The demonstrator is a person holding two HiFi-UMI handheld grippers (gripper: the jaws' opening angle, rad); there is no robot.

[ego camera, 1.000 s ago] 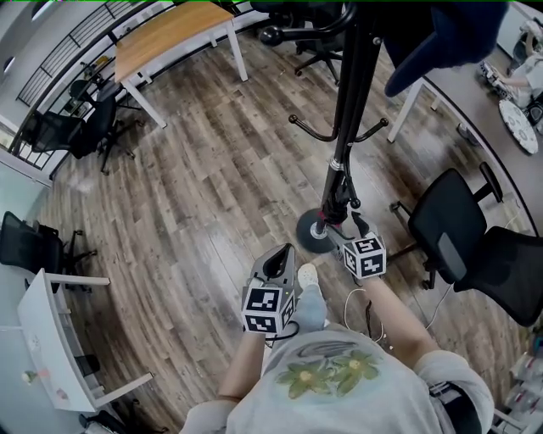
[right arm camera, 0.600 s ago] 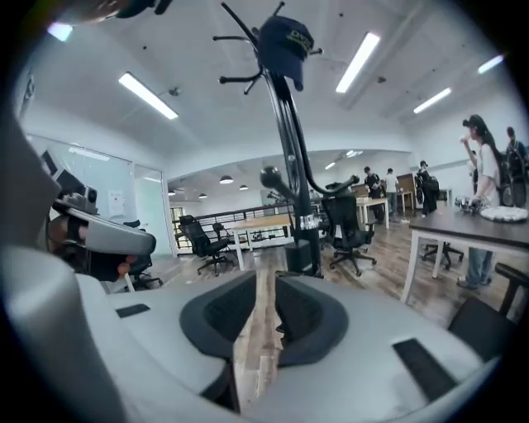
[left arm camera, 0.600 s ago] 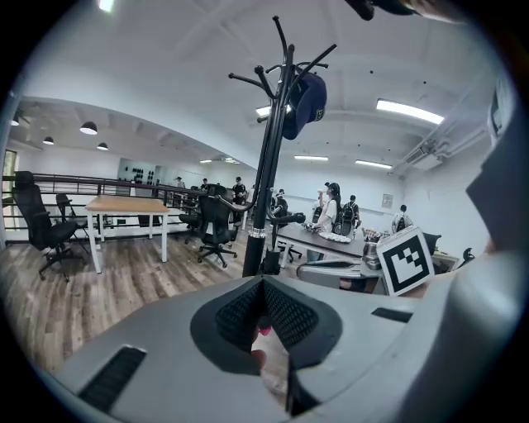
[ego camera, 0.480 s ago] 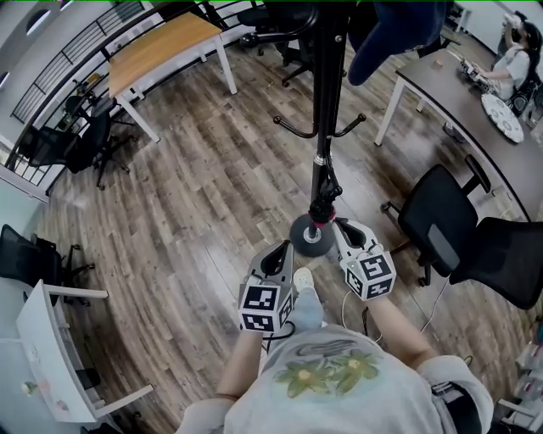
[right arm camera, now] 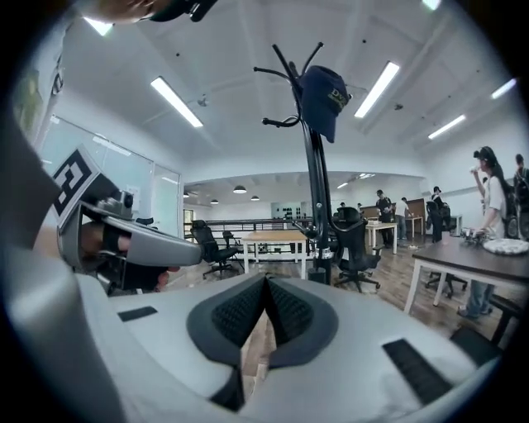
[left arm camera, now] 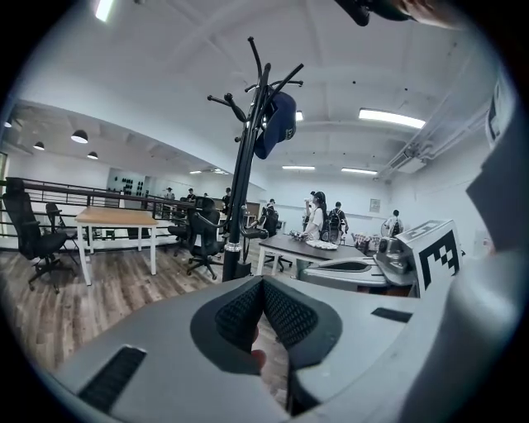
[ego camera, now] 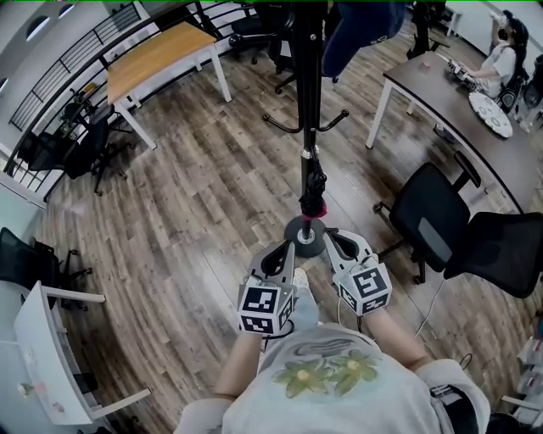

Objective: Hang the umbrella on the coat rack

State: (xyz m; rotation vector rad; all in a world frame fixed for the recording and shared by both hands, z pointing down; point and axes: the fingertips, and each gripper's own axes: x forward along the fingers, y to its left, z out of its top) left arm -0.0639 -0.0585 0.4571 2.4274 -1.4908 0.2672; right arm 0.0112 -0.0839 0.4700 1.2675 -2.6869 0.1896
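**A:** Where is the umbrella [ego camera: 312, 180] hanging now?

**B:** It is hanging upright, close against the pole of the coat rack [ego camera: 305, 76]. It is sitting below the lower hooks and just above the round base [ego camera: 304, 239]. I cannot tell which hook is carrying it.

**A:** And the right gripper [ego camera: 332, 239]? A second ago its tips were right at the umbrella's lower end.

**B:** It is standing clear of the umbrella now, drawn back toward the person, with the base showing between them. In the right gripper view its jaws are pressing together pad to pad and gripping nothing. Earlier they were standing apart.

**A:** What about the left gripper [ego camera: 283, 253]?

**B:** It is staying beside the right one, a little nearer the base than before. Its jaws are also meeting at the tips and holding nothing.

**A:** Is anything else changing?

**B:** The rack is sitting more centred in the head view than a second ago. The dark blue cap [ego camera: 361, 25] is hanging near its top, and both gripper views are looking up at it.
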